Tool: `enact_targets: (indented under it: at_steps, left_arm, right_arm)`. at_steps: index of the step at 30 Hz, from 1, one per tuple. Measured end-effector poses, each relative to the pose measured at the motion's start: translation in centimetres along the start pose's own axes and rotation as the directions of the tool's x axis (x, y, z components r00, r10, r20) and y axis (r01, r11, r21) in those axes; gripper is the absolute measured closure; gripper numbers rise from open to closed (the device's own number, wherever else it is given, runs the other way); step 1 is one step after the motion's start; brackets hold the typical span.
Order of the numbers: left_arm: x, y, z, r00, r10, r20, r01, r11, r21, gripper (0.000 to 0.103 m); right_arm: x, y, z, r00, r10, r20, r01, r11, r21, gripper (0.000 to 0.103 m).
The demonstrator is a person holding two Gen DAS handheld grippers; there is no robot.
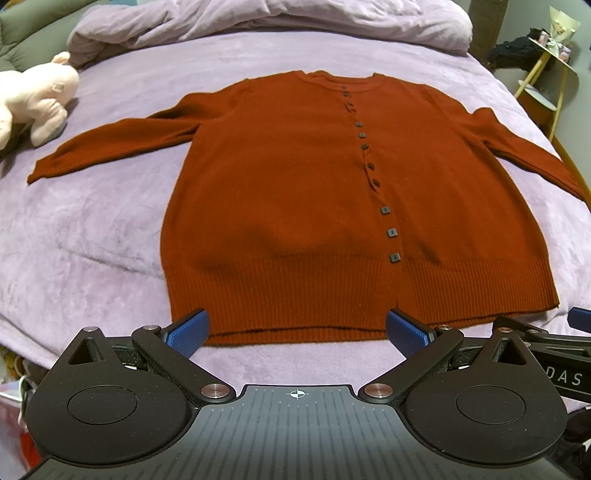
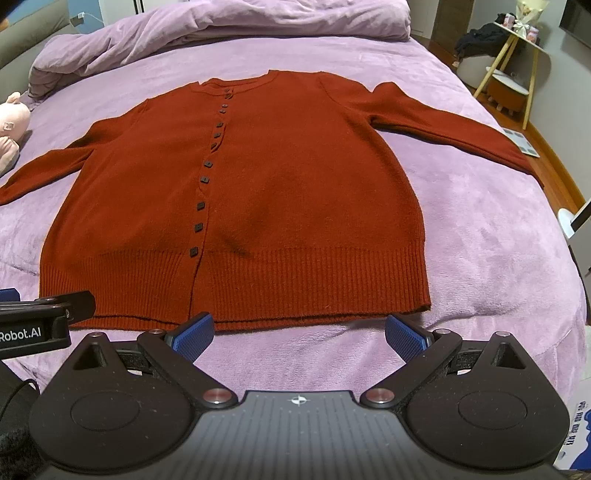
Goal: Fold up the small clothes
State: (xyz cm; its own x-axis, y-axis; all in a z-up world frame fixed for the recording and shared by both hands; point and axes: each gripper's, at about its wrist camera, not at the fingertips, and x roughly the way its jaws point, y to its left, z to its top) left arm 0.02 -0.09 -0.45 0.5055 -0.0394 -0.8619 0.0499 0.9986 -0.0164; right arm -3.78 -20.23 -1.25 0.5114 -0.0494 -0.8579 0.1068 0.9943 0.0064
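Note:
A rust-red buttoned cardigan [image 1: 295,192] lies flat and face up on the purple bed cover, sleeves spread to both sides, ribbed hem toward me. It also shows in the right wrist view [image 2: 258,192]. My left gripper [image 1: 297,334] is open and empty, its blue fingertips just short of the hem at the left half. My right gripper [image 2: 299,334] is open and empty, just short of the hem at the right half. Each gripper's edge shows in the other's view.
A pink plush toy [image 1: 33,103] lies left of the left sleeve. A bunched purple duvet [image 1: 258,29] lies behind the collar. A yellow-legged side table [image 2: 517,62] stands past the bed's right edge, and a box [image 2: 576,439] sits low at the right.

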Motion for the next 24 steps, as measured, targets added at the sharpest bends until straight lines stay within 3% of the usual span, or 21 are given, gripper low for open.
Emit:
enact_targets:
  at_steps: [24]
  left_arm:
    - [0.44, -0.14, 0.05, 1.0, 0.007, -0.013, -0.007, 1.0, -0.002, 0.0]
  right_arm:
    - [0.32, -0.54, -0.09, 1.0, 0.021, 0.002, -0.021, 1.0, 0.016, 0.004]
